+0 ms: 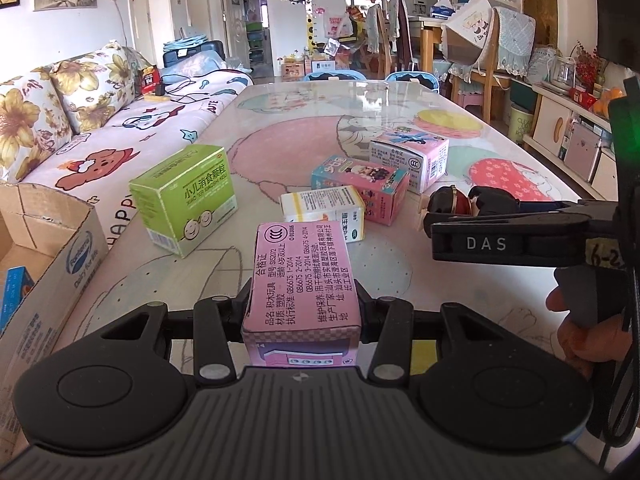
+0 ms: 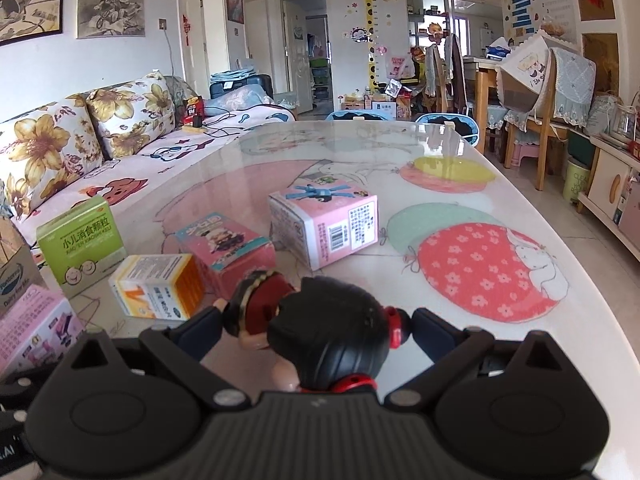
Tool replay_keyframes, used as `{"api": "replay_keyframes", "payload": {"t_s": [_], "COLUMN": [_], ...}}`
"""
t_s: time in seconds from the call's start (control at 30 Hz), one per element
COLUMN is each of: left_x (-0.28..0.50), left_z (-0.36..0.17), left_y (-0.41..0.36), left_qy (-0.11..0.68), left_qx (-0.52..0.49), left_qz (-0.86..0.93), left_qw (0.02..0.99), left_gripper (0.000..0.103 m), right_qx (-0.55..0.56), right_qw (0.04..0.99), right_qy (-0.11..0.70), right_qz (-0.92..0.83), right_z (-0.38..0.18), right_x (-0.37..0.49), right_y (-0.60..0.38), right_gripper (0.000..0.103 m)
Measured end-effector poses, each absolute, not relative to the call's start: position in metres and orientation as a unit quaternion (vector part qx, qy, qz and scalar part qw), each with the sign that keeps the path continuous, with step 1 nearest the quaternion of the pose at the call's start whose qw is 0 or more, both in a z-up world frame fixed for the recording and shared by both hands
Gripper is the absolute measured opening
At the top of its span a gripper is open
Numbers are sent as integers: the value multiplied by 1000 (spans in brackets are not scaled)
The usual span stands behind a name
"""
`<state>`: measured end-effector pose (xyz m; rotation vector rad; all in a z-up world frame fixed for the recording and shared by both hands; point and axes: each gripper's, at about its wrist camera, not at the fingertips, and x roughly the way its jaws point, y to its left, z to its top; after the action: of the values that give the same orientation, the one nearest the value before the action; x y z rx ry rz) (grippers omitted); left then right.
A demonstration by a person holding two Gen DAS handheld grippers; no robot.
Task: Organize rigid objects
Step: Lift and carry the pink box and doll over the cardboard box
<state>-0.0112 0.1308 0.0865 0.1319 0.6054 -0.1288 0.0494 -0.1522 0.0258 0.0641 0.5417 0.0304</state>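
Left of the surface (image 2: 460, 184): sofa (image 2: 132, 168) with floral cushions (image 2: 132, 114). On far wall: giraffe height chart (image 2: 373, 32), framed drawings (image 2: 110, 4). Beyond far edge: wooden chairs (image 2: 536, 92), open doorway (image 2: 308, 52). At right: low cabinet (image 2: 608, 184).

Standing along the white left wall: a cartoon-print sofa (image 2: 132, 168) with floral yellow cushions (image 2: 52, 148). Hanging above: framed grey sketches (image 2: 110, 4). Crowding the right: wooden dining chairs (image 2: 536, 92).
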Motion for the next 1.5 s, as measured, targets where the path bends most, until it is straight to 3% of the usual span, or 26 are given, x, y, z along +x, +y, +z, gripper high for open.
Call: {"api": "replay_keyframes", "payload": {"t_s": [1.5], "left_x": [-22], "left_z": [94], "left_y": [150], "left_qy": [271], "left_qx": [47], "left_qz": [-30], "left_qw": [961], "left_gripper": [56], "right_qx": [-18], "right_qw": [964], "right_qy": [264], "right_qz": [36], "right_z": [49], "right_x": [-66], "right_y": [-57], "right_gripper": [100]}}
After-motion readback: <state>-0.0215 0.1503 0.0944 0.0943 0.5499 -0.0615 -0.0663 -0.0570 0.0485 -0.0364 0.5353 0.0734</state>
